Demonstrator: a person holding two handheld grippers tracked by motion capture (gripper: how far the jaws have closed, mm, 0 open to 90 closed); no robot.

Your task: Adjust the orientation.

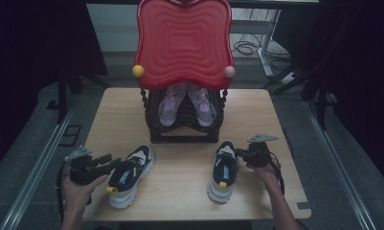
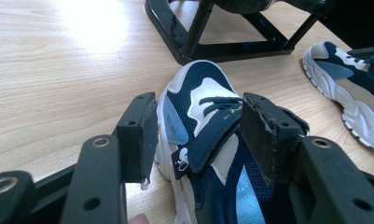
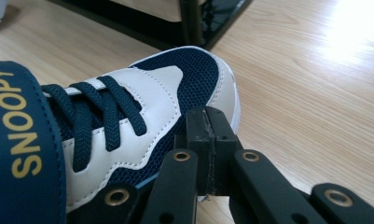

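- We have two navy-and-white sneakers on the counter in front of the black shoe rack: the left sneaker and the right sneaker.
- Our left claw straddles the left sneaker's strap, pads spread, not yet gripping.
- Our right claw is clenched empty against the right sneaker's side.
- We judge the next step: close the left claw and lift toward the rack.

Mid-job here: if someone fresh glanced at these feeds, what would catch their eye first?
Probably the big red wavy-edged tray at the table's far edge, on top of a black rack holding a pair of pink shoes. Next, the two navy-and-white sneakers on the wooden table in front: the left sneaker sits between the open left gripper, while the shut right gripper rests beside the right sneaker.
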